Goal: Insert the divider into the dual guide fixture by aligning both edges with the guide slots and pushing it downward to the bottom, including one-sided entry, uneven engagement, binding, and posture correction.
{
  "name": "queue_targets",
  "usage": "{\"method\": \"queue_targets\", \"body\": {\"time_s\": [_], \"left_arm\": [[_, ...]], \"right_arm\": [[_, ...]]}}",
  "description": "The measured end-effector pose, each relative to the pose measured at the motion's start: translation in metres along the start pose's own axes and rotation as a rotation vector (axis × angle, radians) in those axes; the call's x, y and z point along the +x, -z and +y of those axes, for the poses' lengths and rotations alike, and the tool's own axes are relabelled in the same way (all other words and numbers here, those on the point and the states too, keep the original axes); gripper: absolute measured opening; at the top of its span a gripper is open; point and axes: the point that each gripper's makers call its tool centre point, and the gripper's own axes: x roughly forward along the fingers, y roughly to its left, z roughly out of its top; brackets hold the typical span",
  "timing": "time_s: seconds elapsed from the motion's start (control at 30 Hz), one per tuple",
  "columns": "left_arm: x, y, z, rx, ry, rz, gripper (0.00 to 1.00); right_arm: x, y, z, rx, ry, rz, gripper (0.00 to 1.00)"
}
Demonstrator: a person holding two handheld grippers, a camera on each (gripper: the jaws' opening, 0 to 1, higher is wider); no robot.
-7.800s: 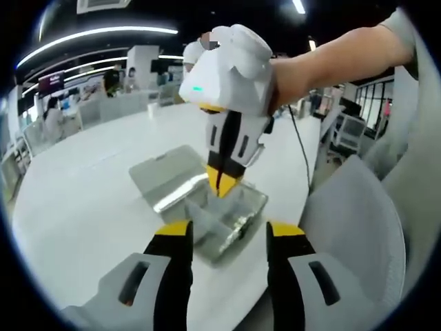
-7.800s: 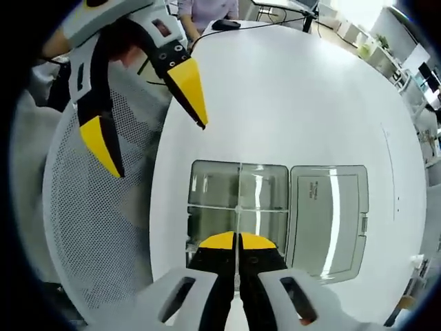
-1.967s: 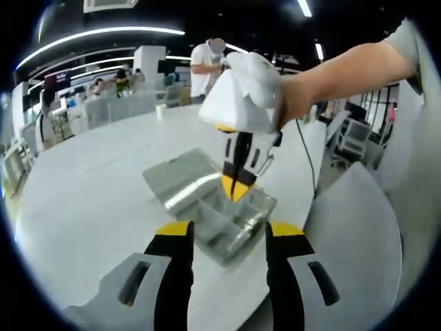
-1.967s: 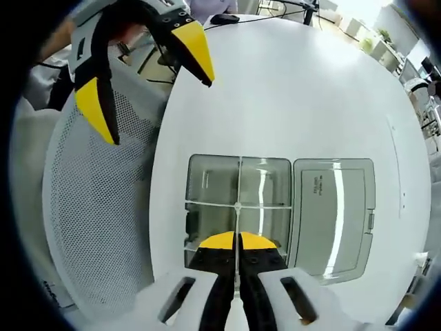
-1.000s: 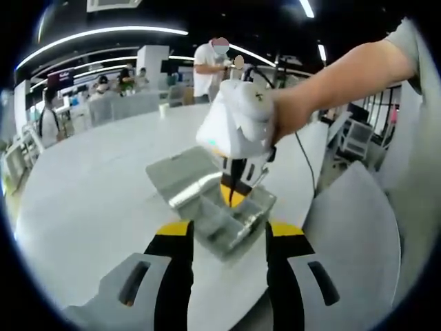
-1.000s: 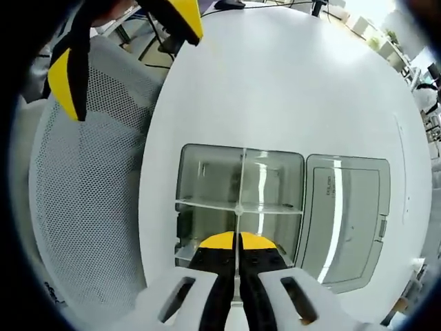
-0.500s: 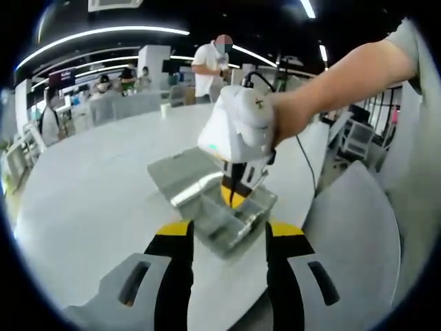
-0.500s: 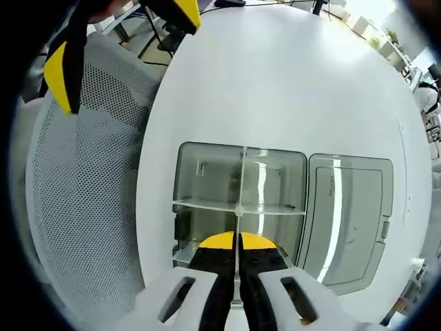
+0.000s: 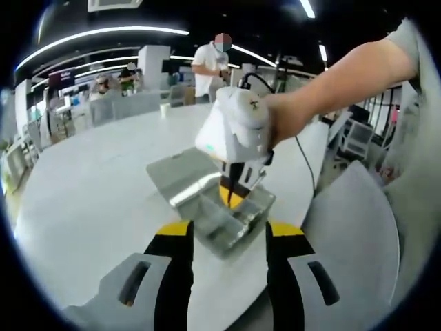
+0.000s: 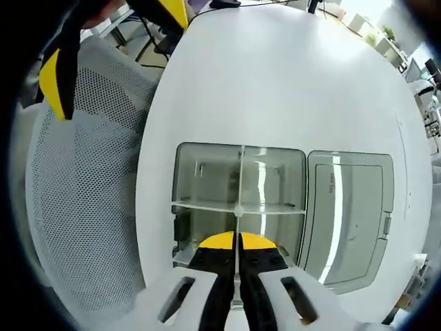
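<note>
Landmark: the clear compartment box (image 10: 239, 200) sitting open on the white table (image 10: 275, 83), its lid (image 10: 348, 217) folded flat beside it on the side away from the mesh chair back (image 10: 83, 207). In the right gripper view the right gripper (image 10: 238, 243) is over the box's near wall, jaws closed to a narrow slit on the near end of the clear divider (image 10: 241, 181). The divider's long axis runs straight out from the jaws across the middle of the box toward its far wall, crossing the transverse partition (image 10: 238, 207) at a small hub; the plate stands on edge, splitting the box into equal halves. Whether both divider ends sit at equal depth in the wall slots cannot be told; the plastic is too transparent. Judgement: the coming push goes straight down along the gripper's own axis, with the far end being the one to watch for binding. The right gripper is the nearer one, touching the work. The left gripper (image 9: 227, 230) is held back from the box on the chair side, jaws spread wide and empty; in the left gripper view the right gripper stands upright over the box. Writing: a small moulded or printed mark on the lid, too small to read.
</note>
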Motion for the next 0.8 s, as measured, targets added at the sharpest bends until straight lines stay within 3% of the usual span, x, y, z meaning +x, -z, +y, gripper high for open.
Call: {"method": "queue_targets", "body": {"time_s": [0.17,0.33,0.53,0.8], "left_arm": [[-0.001,0.001,0.0,-0.004,-0.002,0.004,0.42],[-0.002,0.003,0.001,-0.011,-0.007,0.009,0.45],[-0.004,0.007,0.006,-0.027,-0.012,0.013,0.48],[-0.006,0.008,0.009,-0.043,-0.015,0.007,0.53]], "right_arm": [[0.002,0.0,-0.002,0.021,-0.001,-0.01,0.0],[0.004,0.001,0.004,0.078,-0.014,-0.075,0.0],[-0.003,0.001,-0.006,0.104,0.009,-0.131,0.07],[-0.021,-0.002,-0.006,0.168,0.015,-0.287,0.18]]}}
